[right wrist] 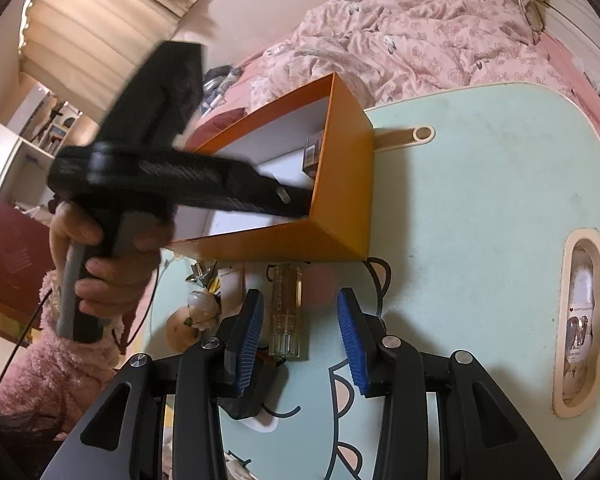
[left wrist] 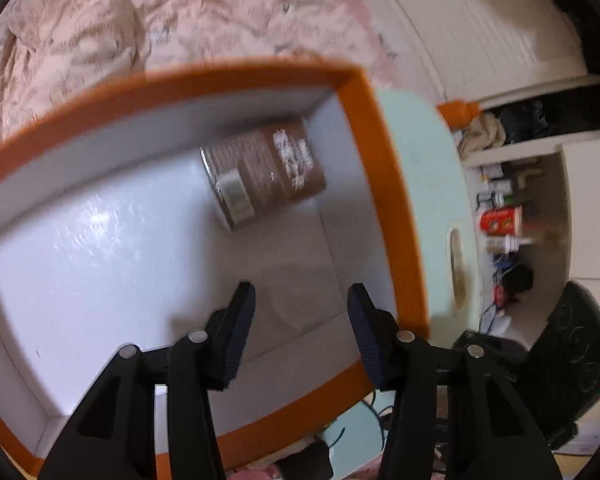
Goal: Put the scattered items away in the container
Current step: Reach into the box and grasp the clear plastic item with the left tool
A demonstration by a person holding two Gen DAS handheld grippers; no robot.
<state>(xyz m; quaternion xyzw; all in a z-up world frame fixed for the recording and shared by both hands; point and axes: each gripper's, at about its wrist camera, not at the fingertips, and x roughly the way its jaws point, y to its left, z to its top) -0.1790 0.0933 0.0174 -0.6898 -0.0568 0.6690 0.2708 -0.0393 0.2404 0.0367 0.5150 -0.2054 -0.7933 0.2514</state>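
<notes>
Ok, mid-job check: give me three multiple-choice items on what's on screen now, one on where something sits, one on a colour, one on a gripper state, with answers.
1. Where is the brown packet?
A. Inside the box
B. On the bed
C. Between the right gripper's fingers

2. What colour is the outside of the box?
A. Green
B. Orange
C. Black

3. How does the left gripper stand?
A. Shut on the brown packet
B. Shut on nothing
C. Open, holding nothing

Answers:
1. A, it lies on the box's white floor near the far wall.
2. B, rim and outer walls are orange in both views.
3. C, its fingers are spread over the bare floor of the box.
</notes>
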